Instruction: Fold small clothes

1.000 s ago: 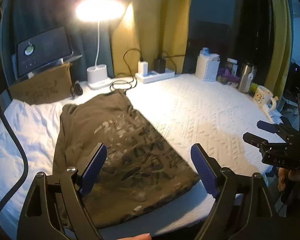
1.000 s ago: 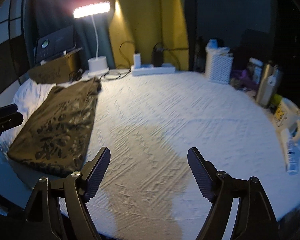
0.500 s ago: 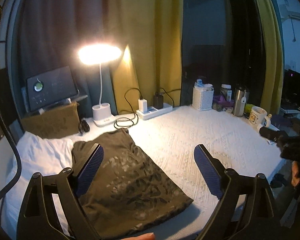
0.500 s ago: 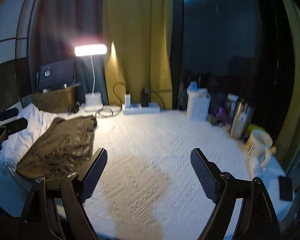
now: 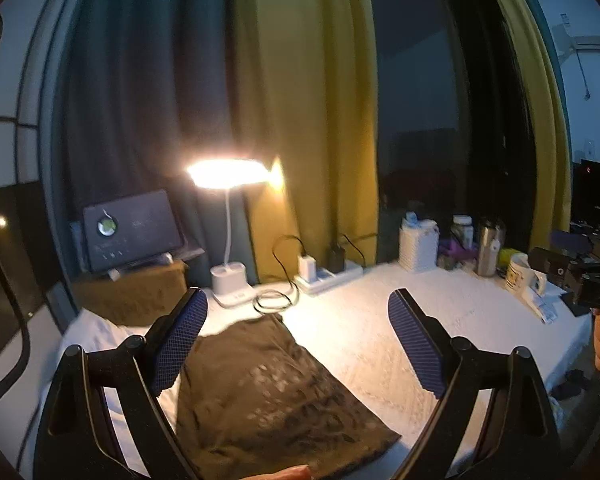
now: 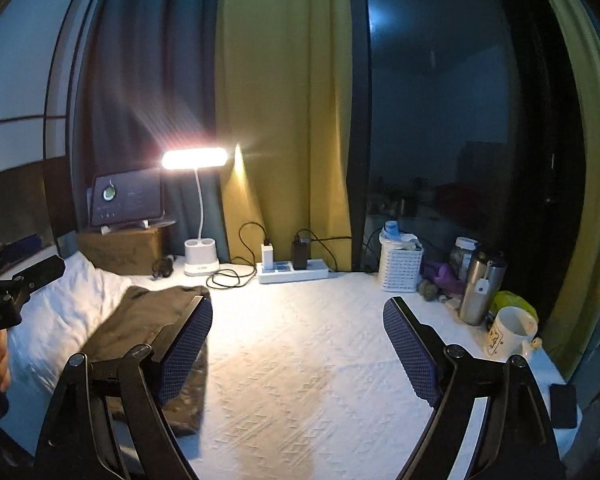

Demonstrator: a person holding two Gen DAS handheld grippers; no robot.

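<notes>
The folded olive printed t-shirt [image 5: 272, 396] lies flat on the white-covered surface [image 5: 380, 344], beside a white pillow [image 6: 56, 316]. Left claw [image 5: 296, 344] and right claw [image 6: 298, 348] hover wide open, empty. This fold looks finished; next, probably fetch another garment

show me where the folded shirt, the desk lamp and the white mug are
folded shirt [image 5: 276, 392], left wrist view, middle of the printed top face.
desk lamp [image 6: 194, 158], right wrist view, glowing head.
white mug [image 6: 510, 330], right wrist view, side of the body.
</notes>
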